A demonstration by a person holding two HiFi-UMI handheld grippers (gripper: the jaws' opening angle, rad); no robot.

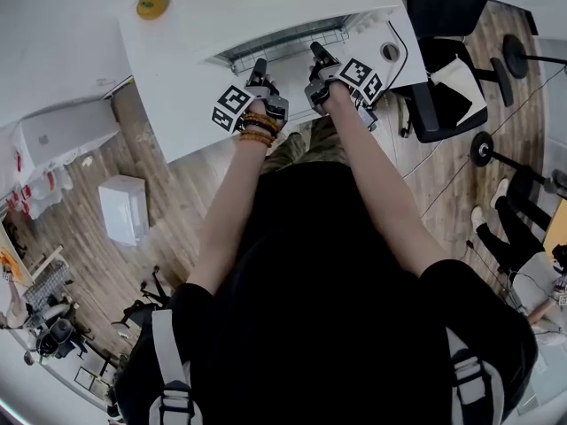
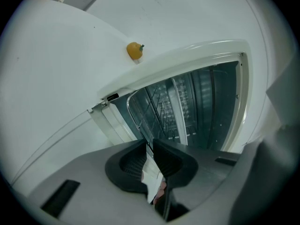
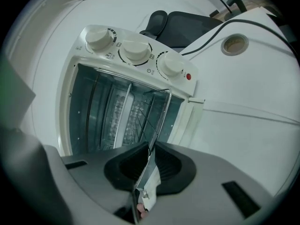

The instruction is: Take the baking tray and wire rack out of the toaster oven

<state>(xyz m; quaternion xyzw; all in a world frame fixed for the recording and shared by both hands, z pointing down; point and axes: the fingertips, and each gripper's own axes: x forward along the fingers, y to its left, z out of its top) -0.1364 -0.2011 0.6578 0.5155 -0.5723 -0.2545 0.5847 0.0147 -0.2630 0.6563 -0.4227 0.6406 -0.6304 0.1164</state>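
Left gripper [image 2: 150,147] and right gripper [image 3: 152,149] are each nearly closed, pinching a thin metal edge, probably the baking tray [image 3: 146,170]. The wire rack [image 3: 140,116] sits just ahead, half inside the toaster oven [image 3: 136,50]. An uneven pull could tilt it, jam it, or slip it.

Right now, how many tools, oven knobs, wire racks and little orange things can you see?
Tools: 2 (left tool, right tool)
Oven knobs: 3
Wire rack: 1
Orange thing: 1
Total: 7
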